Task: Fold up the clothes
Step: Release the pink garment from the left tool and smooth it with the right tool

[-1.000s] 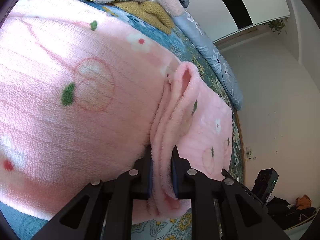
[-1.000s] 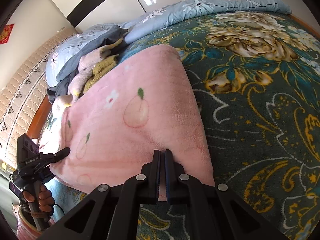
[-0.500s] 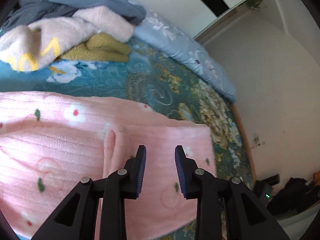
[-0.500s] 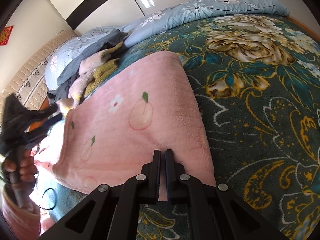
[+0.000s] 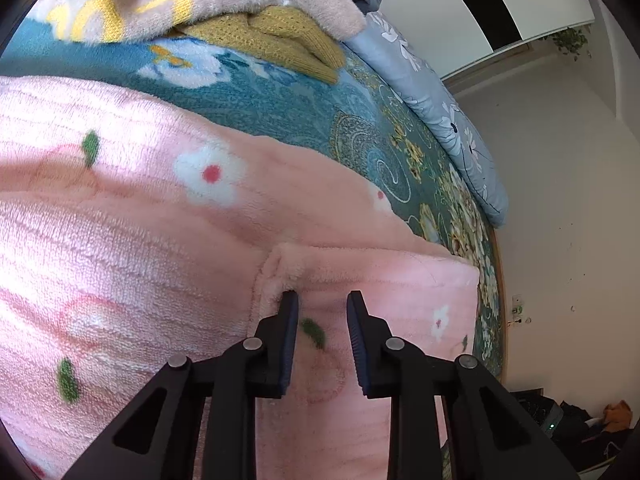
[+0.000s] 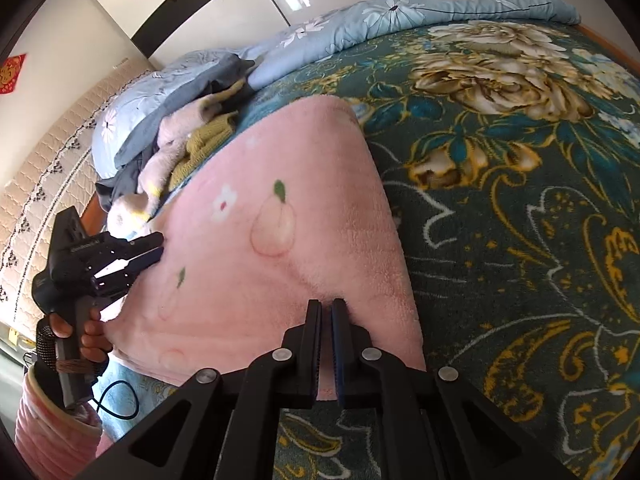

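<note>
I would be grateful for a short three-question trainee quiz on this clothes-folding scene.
1. True or false: the right gripper is shut on the pink fleece garment.
2. Which lies against the pile of clothes? A) yellow knit garment B) a red towel C) a striped sock
3. Fill in: the left gripper stands ____ over the pink fleece, its jaws closing.

Key: 1 true; 2 A; 3 open

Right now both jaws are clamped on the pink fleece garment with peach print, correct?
Not both. The right gripper is clamped on the pink fleece garment's near edge, but the left wrist view shows the left gripper with jaws apart, closing, gripping nothing.
</note>
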`<state>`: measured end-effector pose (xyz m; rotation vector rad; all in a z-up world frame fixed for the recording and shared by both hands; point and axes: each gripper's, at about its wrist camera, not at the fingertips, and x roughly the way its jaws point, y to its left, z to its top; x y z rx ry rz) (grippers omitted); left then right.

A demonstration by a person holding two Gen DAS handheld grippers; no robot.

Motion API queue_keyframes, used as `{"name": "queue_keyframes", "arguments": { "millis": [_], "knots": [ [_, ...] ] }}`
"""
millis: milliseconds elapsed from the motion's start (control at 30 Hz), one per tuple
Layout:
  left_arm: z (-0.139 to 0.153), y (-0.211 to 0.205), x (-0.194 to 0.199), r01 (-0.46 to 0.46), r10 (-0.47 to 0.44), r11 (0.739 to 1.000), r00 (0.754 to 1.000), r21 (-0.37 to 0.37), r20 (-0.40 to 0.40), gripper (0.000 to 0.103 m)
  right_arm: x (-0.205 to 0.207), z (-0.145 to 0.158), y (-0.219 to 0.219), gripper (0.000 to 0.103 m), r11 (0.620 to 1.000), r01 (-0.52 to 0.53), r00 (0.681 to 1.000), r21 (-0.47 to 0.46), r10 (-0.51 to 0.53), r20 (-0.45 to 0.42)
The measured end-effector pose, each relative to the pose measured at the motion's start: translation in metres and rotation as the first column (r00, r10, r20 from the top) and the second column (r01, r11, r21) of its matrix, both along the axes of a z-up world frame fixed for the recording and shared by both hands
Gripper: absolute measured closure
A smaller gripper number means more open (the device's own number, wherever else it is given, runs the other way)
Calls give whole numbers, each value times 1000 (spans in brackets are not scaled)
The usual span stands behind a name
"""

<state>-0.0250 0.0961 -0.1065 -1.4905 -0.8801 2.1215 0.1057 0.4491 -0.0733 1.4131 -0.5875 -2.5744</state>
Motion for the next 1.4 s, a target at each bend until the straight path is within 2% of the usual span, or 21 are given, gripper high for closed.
{"name": "queue_keyframes", "arguments": {
  "millis": [100,267,400,467,500,533,600,700,833,933,1100,1167,1400],
  "knots": [
    [13,-9,12,-10,10,999,1000,47,-15,77,3,5,2,97,1000,23,1000,-21,-23,-5],
    [54,-44,61,9,23,984,983,175,-182,66,16,37,-4,92,999,23,993,-28,-26,-119],
    [82,-97,103,-64,102,988,954,141,-282,63,14,40,-18,92,999,9,992,-41,-14,-124],
    [91,-130,124,-142,163,986,927,86,-338,55,9,37,-30,92,1000,2,995,-28,-5,-101],
    [90,-149,132,-193,208,978,915,75,-346,48,7,35,-37,92,1000,-5,996,-24,3,-90],
    [89,-168,139,-244,253,967,901,69,-352,47,4,33,-44,92,1000,-12,997,-22,10,-82],
    [75,-209,149,-353,362,932,879,86,-311,47,1,33,-55,92,999,-25,997,-24,23,-76],
    [47,-252,162,-460,471,882,847,103,-247,47,-2,39,-73,92,998,-50,993,-28,47,-104],
    [18,-274,160,-494,508,861,846,122,-161,44,-4,51,-95,92,997,-78,985,-12,75,-156],
    [0,-289,157,-545,558,827,825,138,-89,43,-9,47,-108,92,996,-90,986,-2,89,-144],
    [-25,-308,147,-598,619,753,786,275,15,39,-17,28,-116,92,994,-104,991,25,106,-85],
    [-34,-312,144,-607,627,726,777,323,50,38,-19,23,-112,92,995,-94,993,23,95,-68],
    [-35,-310,135,-640,663,697,747,325,50,37,-22,18,-103,92,998,-67,997,10,67,-41]
  ]
}}
